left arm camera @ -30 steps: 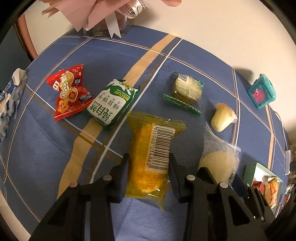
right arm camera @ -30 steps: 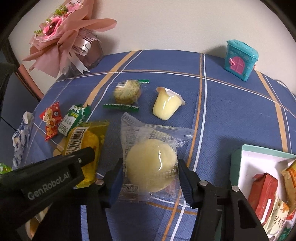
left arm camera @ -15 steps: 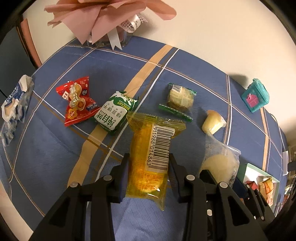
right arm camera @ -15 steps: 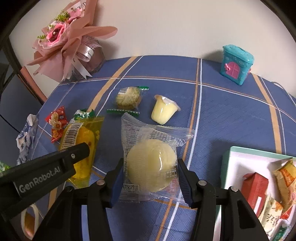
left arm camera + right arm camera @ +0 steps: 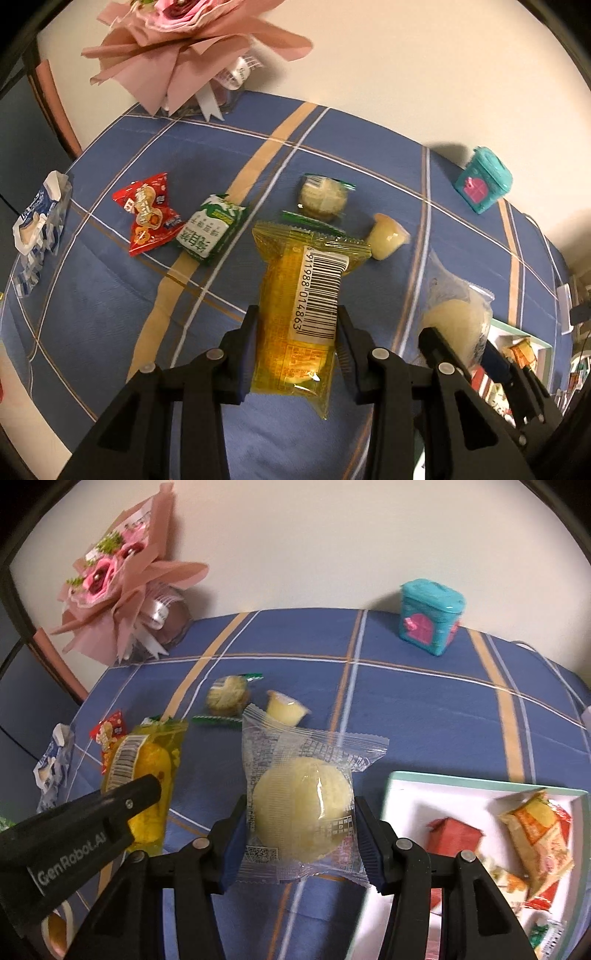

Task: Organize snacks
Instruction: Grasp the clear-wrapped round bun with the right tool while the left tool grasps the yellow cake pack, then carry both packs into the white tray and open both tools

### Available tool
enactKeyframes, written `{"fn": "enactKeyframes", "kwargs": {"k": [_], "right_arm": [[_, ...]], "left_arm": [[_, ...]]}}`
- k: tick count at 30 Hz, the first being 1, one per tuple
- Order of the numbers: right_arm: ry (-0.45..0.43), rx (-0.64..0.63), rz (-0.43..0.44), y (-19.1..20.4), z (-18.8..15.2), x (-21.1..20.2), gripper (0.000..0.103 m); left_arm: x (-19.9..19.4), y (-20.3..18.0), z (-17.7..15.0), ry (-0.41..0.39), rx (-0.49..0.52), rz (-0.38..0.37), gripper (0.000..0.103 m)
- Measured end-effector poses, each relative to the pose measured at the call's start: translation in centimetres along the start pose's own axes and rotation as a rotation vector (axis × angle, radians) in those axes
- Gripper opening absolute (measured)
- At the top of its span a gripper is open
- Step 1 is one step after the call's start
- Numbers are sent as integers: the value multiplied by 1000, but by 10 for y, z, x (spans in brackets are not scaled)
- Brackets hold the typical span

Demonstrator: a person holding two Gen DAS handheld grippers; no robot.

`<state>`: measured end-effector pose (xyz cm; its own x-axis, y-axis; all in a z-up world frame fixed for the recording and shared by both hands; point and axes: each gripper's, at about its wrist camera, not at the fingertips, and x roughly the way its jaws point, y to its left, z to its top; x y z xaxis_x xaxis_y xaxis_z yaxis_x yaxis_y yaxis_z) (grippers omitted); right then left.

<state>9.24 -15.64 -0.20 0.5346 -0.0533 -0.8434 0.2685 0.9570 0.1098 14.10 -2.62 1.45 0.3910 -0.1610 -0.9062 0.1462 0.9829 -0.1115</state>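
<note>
Left wrist view: the left gripper [image 5: 297,334] is clamped on a yellow snack packet [image 5: 303,306] with a barcode, held above the blue plaid tabletop [image 5: 110,314], where a red candy [image 5: 147,214] and green biscuit pack [image 5: 210,229] lie. Right wrist view: the right gripper [image 5: 299,834] is clamped on a clear-wrapped round cake [image 5: 303,797], just left of a white tray [image 5: 406,797] holding snacks.
</note>
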Motion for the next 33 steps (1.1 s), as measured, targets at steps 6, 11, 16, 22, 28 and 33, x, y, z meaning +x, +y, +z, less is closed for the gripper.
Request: {"fn": "enactKeyframes", "kwargs": {"k": [6, 11, 16, 22, 28, 33], "right_arm": [[-11, 43, -30, -26, -1, -17, 56], [-26, 101, -60, -58, -4, -39, 56], [-46, 166, -100, -94, -6, -60, 56], [-61, 250, -184, -137, -14, -82, 56], [-56, 317, -237, -177, -22, -97, 56], [-55, 357, -276, -203, -29, -107, 56]], "left_arm": [[-10, -20, -12, -10, 49, -9, 40], [-21, -39, -22, -23, 92, -23, 40], [-31, -60, -31, -41, 139, -29, 40], [-42, -85, -41, -57, 180, -52, 40], [-47, -118, -56, -61, 243, -73, 40], [-49, -145, -68, -52, 301, -90, 40]]}}
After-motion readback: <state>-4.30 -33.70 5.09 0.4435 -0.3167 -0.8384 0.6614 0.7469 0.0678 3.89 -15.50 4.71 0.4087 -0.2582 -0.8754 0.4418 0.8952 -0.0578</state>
